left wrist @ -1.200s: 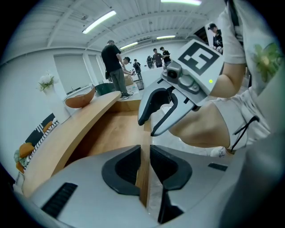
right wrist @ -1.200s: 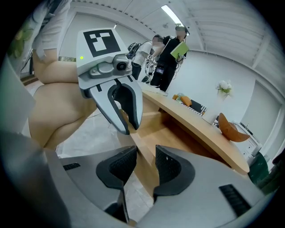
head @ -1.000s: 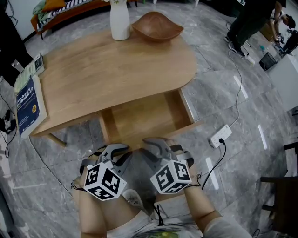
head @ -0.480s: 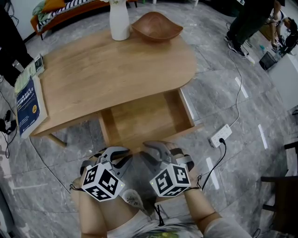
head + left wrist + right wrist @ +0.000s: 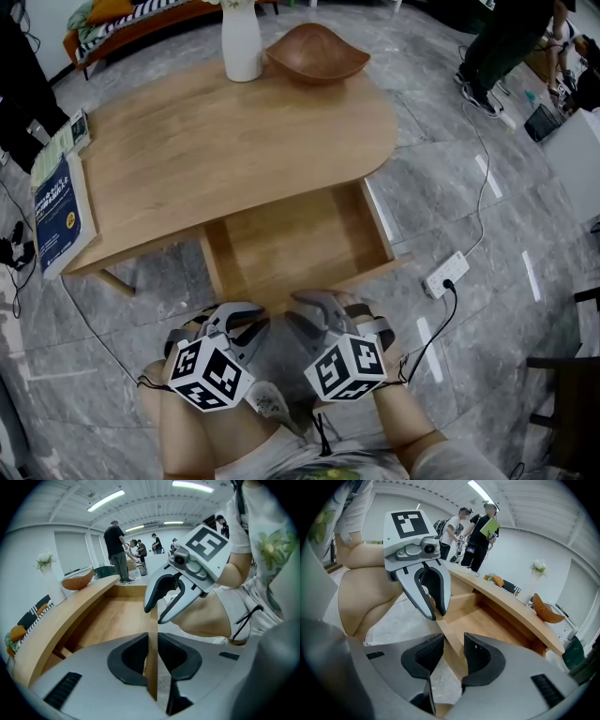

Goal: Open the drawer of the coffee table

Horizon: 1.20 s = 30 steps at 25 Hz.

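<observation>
Late stage of the pull. The drawer [image 5: 291,239] stood well out from under the worktop [image 5: 234,141], bare inside. The left gripper [image 5: 246,317] pinched the thin drawer front [image 5: 153,620] between half-parted jaws. The right gripper [image 5: 314,305] straddled the same board with wider jaws — no firm press evident. The task looked nearly done: at most a short final pull, then a clean release.

matt wooden drawer [image 5: 291,239], seemingly glossy marble floor [image 5: 450,187]
</observation>
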Motion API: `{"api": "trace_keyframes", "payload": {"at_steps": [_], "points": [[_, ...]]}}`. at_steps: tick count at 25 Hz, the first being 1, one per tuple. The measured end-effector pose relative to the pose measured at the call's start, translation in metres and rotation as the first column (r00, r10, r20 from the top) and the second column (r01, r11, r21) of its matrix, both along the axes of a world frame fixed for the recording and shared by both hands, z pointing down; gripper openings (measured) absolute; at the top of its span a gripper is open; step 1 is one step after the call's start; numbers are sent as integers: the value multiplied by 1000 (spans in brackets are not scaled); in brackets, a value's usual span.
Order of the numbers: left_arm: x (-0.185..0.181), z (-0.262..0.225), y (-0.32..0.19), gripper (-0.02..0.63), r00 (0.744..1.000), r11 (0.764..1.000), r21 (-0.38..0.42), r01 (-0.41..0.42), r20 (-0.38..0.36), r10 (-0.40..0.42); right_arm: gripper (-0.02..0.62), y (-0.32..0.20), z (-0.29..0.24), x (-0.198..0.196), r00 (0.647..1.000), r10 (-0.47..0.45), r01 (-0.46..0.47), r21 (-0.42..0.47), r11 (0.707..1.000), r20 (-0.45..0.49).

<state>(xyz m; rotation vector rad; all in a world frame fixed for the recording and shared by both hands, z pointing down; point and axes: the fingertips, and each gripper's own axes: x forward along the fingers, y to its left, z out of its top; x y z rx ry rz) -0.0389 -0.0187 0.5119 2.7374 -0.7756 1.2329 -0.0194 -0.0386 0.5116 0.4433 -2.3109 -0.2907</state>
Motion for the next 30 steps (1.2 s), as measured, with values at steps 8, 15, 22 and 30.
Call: {"api": "trace_keyframes", "payload": {"at_steps": [8, 15, 22, 30], "points": [[2, 3, 5, 68, 1000, 1000, -10, -10, 1, 10, 130, 4, 4, 2, 1000, 0, -1, -14, 1000, -18], [3, 5, 9, 67, 1000, 999, -22, -27, 2, 27, 130, 8, 6, 4, 1000, 3, -3, -16, 1000, -19], [7, 11, 18, 66, 997, 998, -21, -65, 47, 66, 130, 16, 12, 6, 999, -15, 14, -33, 999, -29], [5, -13, 21, 37, 996, 999, -13, -36, -88, 35, 130, 20, 6, 12, 1000, 4, -5, -27, 1000, -23]]}}
